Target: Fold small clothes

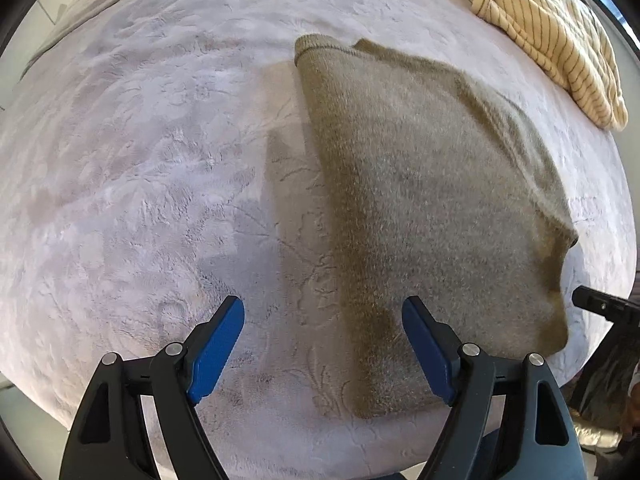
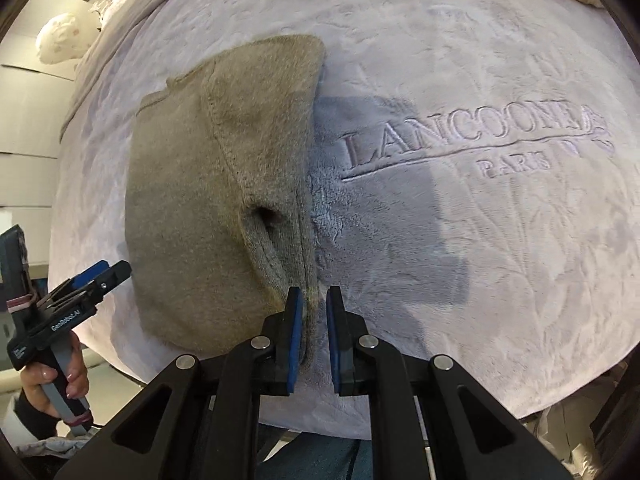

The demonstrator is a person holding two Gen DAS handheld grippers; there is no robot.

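One olive knit garment lies folded near the front edge of the lilac blanket; one striped cloth sits at the far right corner. Left gripper hangs wide, empty. Right gripper pinches the garment's edge fold. Only the right view shows the embossed lettering.

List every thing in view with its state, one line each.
Sweater: folded on the blanket, one edge lifted.
Left hand-held gripper: open, holding nothing.
Right hand-held gripper: shut on the sweater edge.
Striped cloth: crumpled, unfolded, lying apart from the sweater.
Blanket: spread flat, lettering up.
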